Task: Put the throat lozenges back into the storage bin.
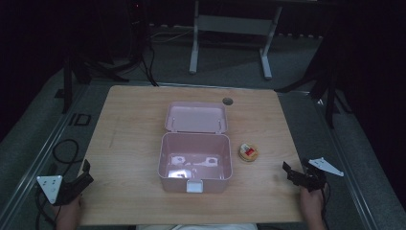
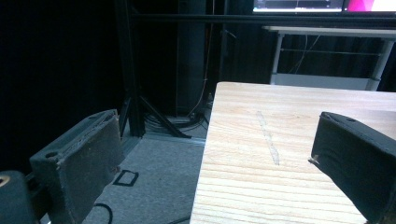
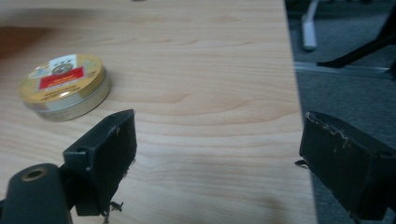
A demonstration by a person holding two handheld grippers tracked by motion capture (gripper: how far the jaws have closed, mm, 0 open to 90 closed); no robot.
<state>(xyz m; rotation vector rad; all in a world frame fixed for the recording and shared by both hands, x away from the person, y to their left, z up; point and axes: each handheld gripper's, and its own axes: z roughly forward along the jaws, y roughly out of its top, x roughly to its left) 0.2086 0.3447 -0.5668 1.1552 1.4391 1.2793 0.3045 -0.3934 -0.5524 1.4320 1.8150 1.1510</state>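
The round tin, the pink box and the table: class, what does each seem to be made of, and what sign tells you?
Round tin: probably metal, glossy, with a printed gold and red lid and a silvery side band.
Pink box: likely moulded plastic, smooth with a slight sheen; light glints off its inner floor.
Table: wood or a wood-look laminate, matte, with pale grain lines running across it.

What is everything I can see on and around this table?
table: one, light wood, centre of the high view
box: one, pink, open and empty, mid-table, lid laid back behind it
tin: one, round, gold with a red label, just right of the box
grommet: one, dark, at the table's far edge
desk frame: one, white legs, on the floor beyond
left hand-held gripper: one, black, open, near left corner
right hand-held gripper: one, black, open, near right edge
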